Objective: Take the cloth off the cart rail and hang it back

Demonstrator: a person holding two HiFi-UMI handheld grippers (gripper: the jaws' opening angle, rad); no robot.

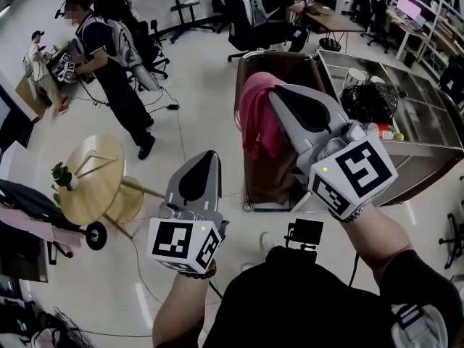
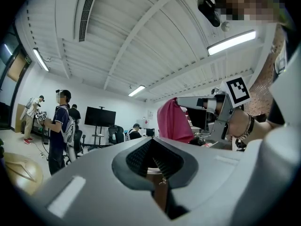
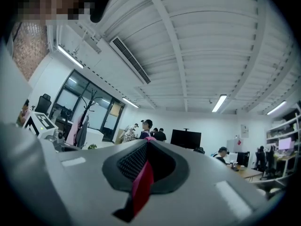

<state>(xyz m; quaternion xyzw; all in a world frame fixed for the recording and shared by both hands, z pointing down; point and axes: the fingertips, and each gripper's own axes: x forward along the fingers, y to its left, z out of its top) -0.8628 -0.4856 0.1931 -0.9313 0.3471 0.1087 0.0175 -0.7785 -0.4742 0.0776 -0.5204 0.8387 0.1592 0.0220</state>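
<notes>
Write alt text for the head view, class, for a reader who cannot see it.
Seen from above, the right gripper pinches a pink cloth that hangs in front of a steel cart. The left gripper is held beside it, shut and empty. A person stands at left, near a round wooden table.

Two grippers, left gripper (image 1: pixel 209 156) and right gripper (image 1: pixel 276 93); one pink cloth (image 1: pixel 255 125); one steel cart (image 1: pixel 428 148); two round wooden tables (image 1: pixel 88 181) left of it.
</notes>
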